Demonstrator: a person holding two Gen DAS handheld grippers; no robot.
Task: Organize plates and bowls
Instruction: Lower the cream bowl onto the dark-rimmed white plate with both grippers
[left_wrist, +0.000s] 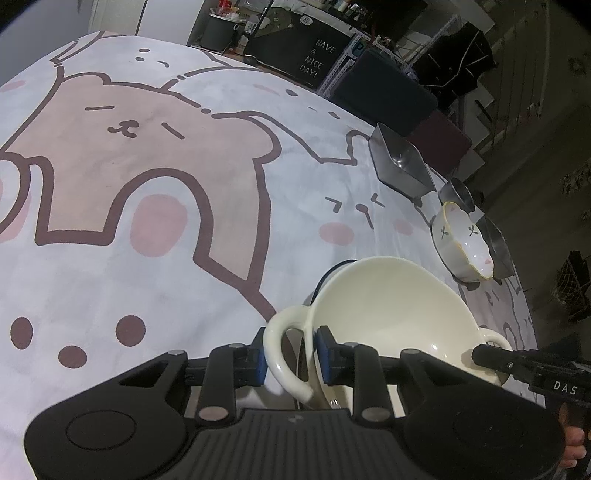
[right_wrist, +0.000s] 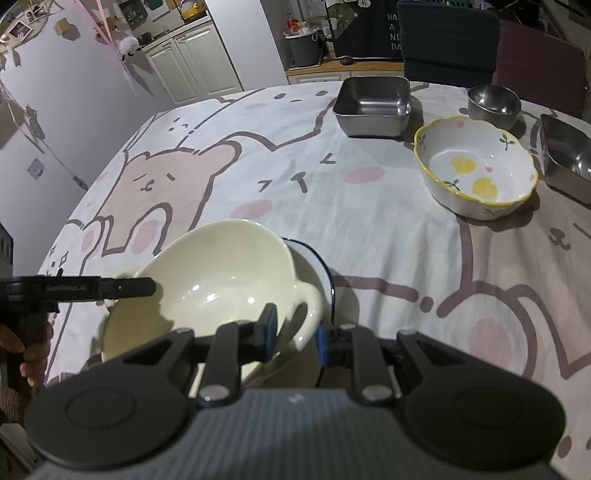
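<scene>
The cream two-handled bowl (left_wrist: 388, 314) sits tilted at the near edge of the table, leaning on a white plate with a dark blue rim (right_wrist: 314, 258) that shows just behind and under it. Readable writing is sparse: the dark board (left_wrist: 314, 55) beyond the far side of the table reads "HAVE A NICE DAY!", the body of the right gripper, seen from the left wrist, carries "DAS", and the body of the left gripper, seen from the right wrist, carries "GenRobot.AI".

The left gripper (left_wrist: 290, 360) comes in low from the near side with its blue-padded fingers set narrowly on either side of the bowl's left handle (left_wrist: 284, 347); the pads look pressed to the loop. The right gripper (right_wrist: 295, 334) mirrors it at the right handle (right_wrist: 306, 314), one finger inside the loop and one outside (the gap there is small, but whether the pads actually touch the handle I cannot tell). A hand (right_wrist: 33, 354) shows at the left edge of the right wrist view, wrapped around the left gripper's grip.

Farther off to the right on the bear-print tablecloth (right_wrist: 369, 229) stand a flower-patterned bowl with a yellow rim (right_wrist: 476, 173), a square steel dish (right_wrist: 373, 103) behind it, a small round steel bowl (right_wrist: 493, 103), and another square steel dish (right_wrist: 569, 162) at the far right edge.
</scene>
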